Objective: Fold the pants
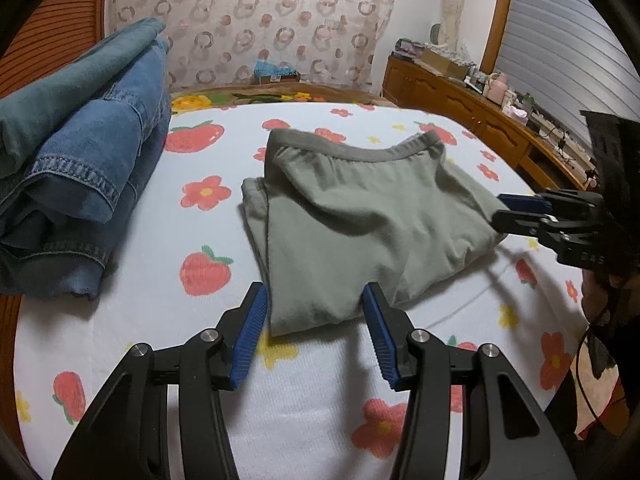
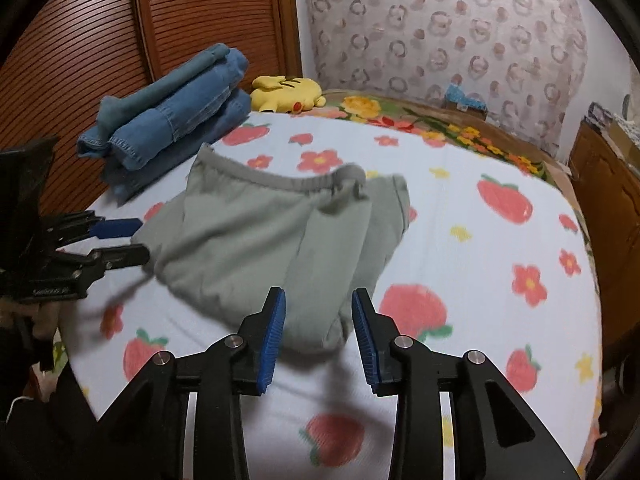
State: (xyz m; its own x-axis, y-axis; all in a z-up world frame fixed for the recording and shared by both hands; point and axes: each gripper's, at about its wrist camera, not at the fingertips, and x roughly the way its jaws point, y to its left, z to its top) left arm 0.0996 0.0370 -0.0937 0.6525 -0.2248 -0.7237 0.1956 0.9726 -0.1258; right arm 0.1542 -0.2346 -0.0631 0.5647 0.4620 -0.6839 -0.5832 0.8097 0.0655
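Observation:
Grey-green pants (image 1: 360,216) lie folded into a compact bundle on the strawberry-print bed sheet (image 1: 168,320), waistband at the far side. They also show in the right wrist view (image 2: 256,240). My left gripper (image 1: 316,300) is open and empty, its blue pads just short of the bundle's near corner. My right gripper (image 2: 318,308) is open and empty at another corner of the bundle. Each gripper shows in the other's view, the right one (image 1: 504,208) and the left one (image 2: 138,238), with jaws apart beside the cloth edge.
A stack of folded blue jeans (image 1: 80,168) lies at the left of the bed, seen also in the right wrist view (image 2: 168,120). A yellow plush toy (image 2: 286,90) lies near the headboard. A wooden dresser (image 1: 472,112) with clutter stands along the right wall.

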